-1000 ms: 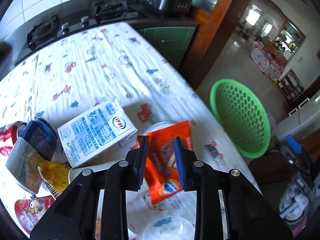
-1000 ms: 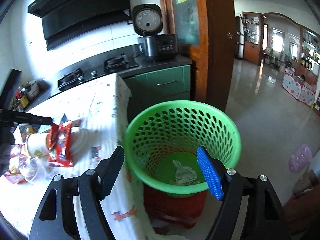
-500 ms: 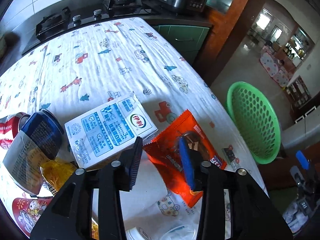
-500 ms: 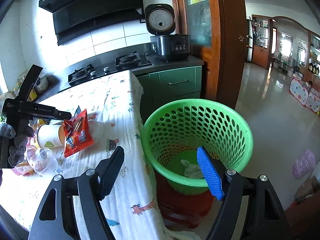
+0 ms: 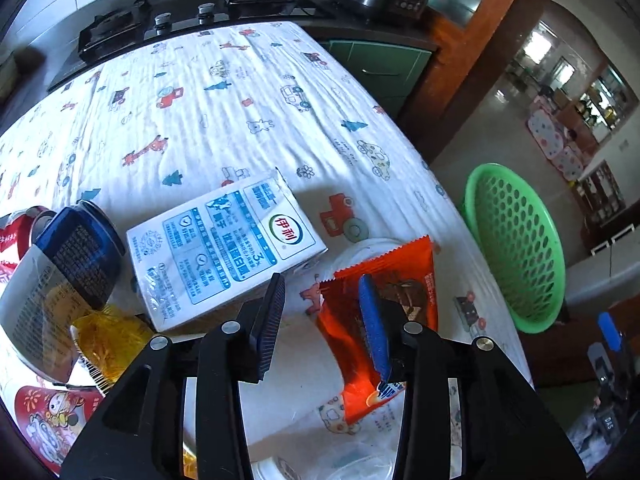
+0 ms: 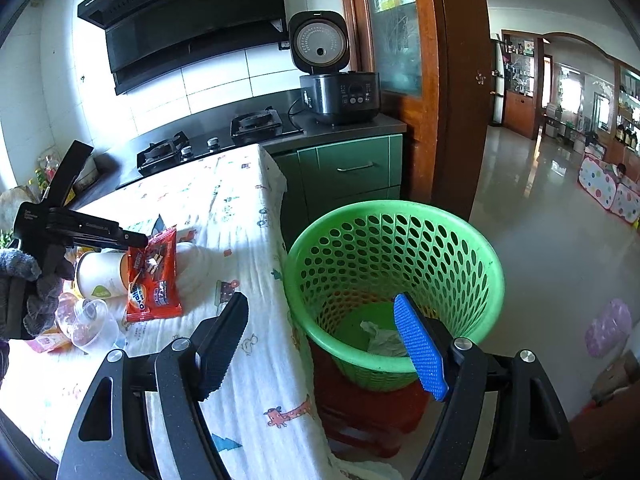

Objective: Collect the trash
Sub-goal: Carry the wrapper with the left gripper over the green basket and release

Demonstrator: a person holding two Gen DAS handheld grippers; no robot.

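One orange wrapper (image 5: 404, 276) lying lengthwise along left gripper (image 5: 320, 320), jaws closing, empty.

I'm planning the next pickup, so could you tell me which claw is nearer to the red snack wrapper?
Left. The left claw hangs right over the red snack wrapper, jaws closing. The right claw is off by the green basket.

Open tablecloth (image 5: 208, 120) from 10 to 1 o'clock, bare up to the gas hob (image 5: 188, 20). Crowded near edge: milk carton (image 5: 224, 252) at centre, blue can (image 5: 80, 256) at 9 o'clock, orange snack wrapper (image 5: 384, 312) over a white cup (image 5: 304, 360) at 4 o'clock. Beyond the table edge at 3 o'clock, green mesh basket (image 6: 394, 292) with mouth open, only crumpled paper (image 6: 380, 338) inside. Clear floor (image 6: 552, 240) at 2 o'clock.
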